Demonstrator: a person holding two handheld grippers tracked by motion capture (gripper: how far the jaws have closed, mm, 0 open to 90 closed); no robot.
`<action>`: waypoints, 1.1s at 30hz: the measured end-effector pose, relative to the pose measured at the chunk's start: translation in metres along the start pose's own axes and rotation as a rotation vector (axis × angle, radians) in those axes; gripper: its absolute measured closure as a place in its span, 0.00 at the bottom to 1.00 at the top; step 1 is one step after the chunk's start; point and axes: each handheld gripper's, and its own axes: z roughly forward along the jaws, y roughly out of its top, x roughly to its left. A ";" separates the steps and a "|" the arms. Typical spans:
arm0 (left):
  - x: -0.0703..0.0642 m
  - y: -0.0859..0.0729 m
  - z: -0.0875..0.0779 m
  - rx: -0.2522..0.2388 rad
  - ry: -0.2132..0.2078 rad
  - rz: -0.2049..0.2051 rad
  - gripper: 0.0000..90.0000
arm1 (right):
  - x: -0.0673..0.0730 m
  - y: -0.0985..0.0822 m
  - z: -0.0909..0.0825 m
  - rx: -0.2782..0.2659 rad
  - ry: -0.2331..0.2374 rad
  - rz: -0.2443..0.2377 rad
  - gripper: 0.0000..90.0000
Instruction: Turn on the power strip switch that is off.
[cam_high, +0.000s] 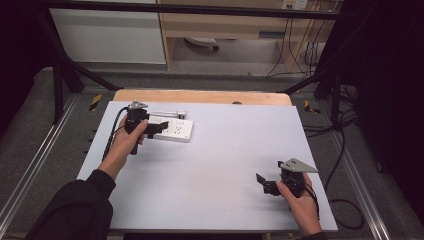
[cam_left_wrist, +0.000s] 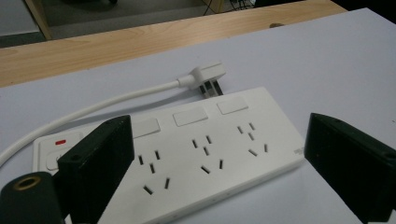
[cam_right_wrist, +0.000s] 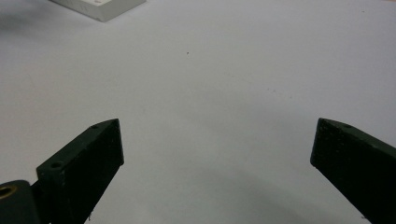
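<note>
A white power strip (cam_high: 175, 130) lies at the back left of the pale mat, its three sockets (cam_left_wrist: 205, 156) and a red switch (cam_left_wrist: 60, 142) facing up. Its white cable (cam_left_wrist: 93, 109) curls behind it and ends in a white plug (cam_left_wrist: 208, 74) lying on the mat. My left gripper (cam_high: 156, 129) hovers over the strip's left end, jaws wide open on either side of it, holding nothing. My right gripper (cam_high: 265, 184) stands open near the front right of the mat, above bare surface, with one corner of the strip (cam_right_wrist: 100, 7) far off.
The mat (cam_high: 220, 165) covers a wooden table whose bare edge (cam_high: 200, 96) shows at the back. Black frame bars (cam_high: 65, 70) stand at both back corners. Cables (cam_high: 345, 150) trail on the floor at the right.
</note>
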 end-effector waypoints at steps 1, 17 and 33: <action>-0.002 0.000 -0.002 0.005 -0.001 0.005 0.09 | 0.000 0.000 0.000 0.000 0.000 0.001 0.03; -0.024 -0.010 -0.037 -0.003 -0.006 0.017 0.11 | 0.000 0.000 0.000 0.001 0.000 -0.001 0.03; -0.023 -0.040 -0.077 -0.044 -0.016 -0.002 0.10 | 0.001 0.000 0.000 0.003 -0.001 0.002 0.03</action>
